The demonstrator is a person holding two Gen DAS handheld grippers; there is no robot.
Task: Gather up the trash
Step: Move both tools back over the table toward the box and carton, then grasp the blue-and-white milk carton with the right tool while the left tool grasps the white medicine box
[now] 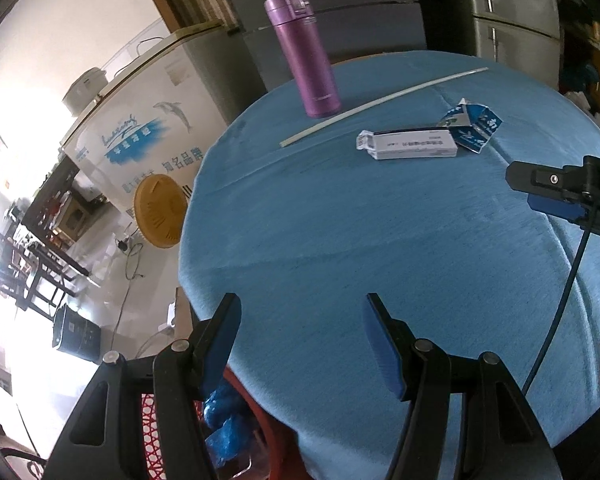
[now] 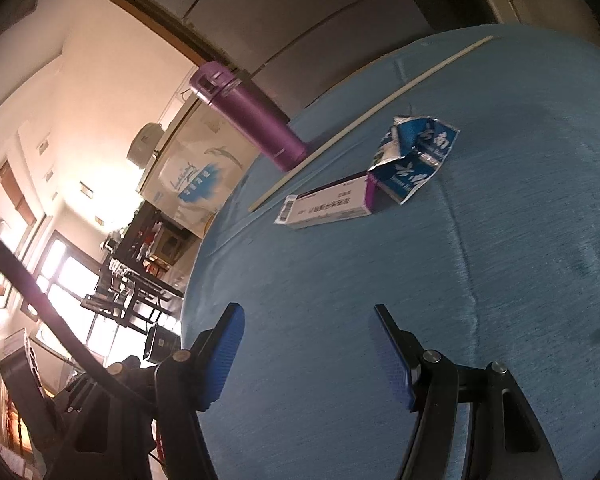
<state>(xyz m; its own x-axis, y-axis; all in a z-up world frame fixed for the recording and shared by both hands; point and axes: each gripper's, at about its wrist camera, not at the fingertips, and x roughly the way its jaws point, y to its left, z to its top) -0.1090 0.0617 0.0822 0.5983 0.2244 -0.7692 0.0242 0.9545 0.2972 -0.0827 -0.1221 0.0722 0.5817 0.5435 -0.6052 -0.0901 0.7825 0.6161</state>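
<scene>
With both the left gripper [image 1: 302,340] and right gripper [image 2: 306,350] spread and empty, the box [image 2: 326,206] and crushed carton [image 2: 414,160] lie touching across the table [image 2: 500,280], so a careless reach risks tipping the nearby flask [image 1: 306,56].

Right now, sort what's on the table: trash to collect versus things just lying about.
Trash to collect:
crushed blue carton
white box
white stick

Just lying about:
purple flask
blue tablecloth
</scene>
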